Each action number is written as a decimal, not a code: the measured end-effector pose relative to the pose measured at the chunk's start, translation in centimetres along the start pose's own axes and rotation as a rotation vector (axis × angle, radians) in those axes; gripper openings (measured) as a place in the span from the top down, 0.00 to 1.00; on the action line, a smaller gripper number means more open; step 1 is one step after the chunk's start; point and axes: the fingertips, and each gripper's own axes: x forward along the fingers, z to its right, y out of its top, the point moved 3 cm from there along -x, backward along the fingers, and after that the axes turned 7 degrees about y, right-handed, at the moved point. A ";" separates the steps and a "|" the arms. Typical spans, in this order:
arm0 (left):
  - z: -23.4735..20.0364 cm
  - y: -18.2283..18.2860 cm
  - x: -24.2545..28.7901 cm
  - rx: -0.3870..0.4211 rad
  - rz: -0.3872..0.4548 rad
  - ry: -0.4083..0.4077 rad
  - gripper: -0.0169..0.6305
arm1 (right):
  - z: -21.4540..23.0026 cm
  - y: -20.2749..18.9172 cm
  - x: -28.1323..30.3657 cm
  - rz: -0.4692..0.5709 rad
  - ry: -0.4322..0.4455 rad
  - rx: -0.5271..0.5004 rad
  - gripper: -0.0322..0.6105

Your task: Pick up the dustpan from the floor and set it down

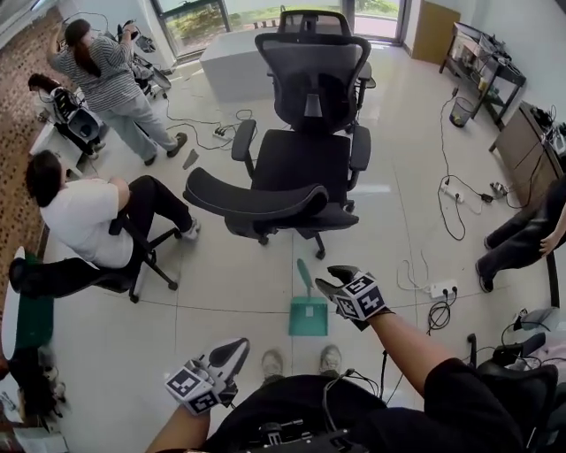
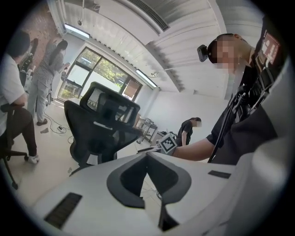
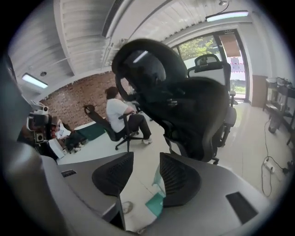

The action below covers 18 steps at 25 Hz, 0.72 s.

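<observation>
Bright daylight floods from the windows (image 1: pixel 199 22), glaring off the floor (image 1: pixel 376 188); edges warp.

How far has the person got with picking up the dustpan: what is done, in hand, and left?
Done: nothing; the dustpan lies on the floor. In hand: the right gripper hangs beside its handle, jaws apart, gripping nothing. Left: grip, lift and set it down. The left gripper is shut, away from it.

The head view looks steeply down at the floor (image 1: pixel 221 296) from above the person's shoes (image 1: pixel 301 361). Both gripper views sit low behind their jaws, facing the black office chair (image 1: pixel 305 159) all three share; the right also catches the dustpan (image 3: pixel 155 204).
</observation>
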 end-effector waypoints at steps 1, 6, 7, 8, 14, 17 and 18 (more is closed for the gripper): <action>-1.8 -0.7 0.8 -0.011 -0.024 -0.016 0.95 | 1.2 -0.7 2.6 -0.033 -0.014 0.011 0.64; -10.7 -3.4 4.8 -0.027 -0.087 -0.092 0.95 | 7.3 -4.1 16.5 -0.192 -0.068 0.036 0.50; -12.2 -3.7 5.4 -0.030 -0.096 -0.095 0.95 | 8.4 -4.8 18.9 -0.215 -0.077 0.044 0.50; -13.7 -4.1 6.0 -0.032 -0.105 -0.096 0.95 | 9.5 -5.6 21.2 -0.236 -0.086 0.060 0.50; -21.2 -6.9 6.1 -0.076 -0.147 -0.047 0.95 | 15.0 -11.1 30.8 -0.373 -0.180 0.109 0.50; -23.6 -8.6 5.2 -0.096 -0.163 -0.014 0.95 | 15.7 -12.3 33.1 -0.374 -0.191 0.094 0.54; -24.1 -8.9 5.0 -0.100 -0.165 -0.009 0.95 | 15.9 -12.6 33.5 -0.369 -0.193 0.090 0.67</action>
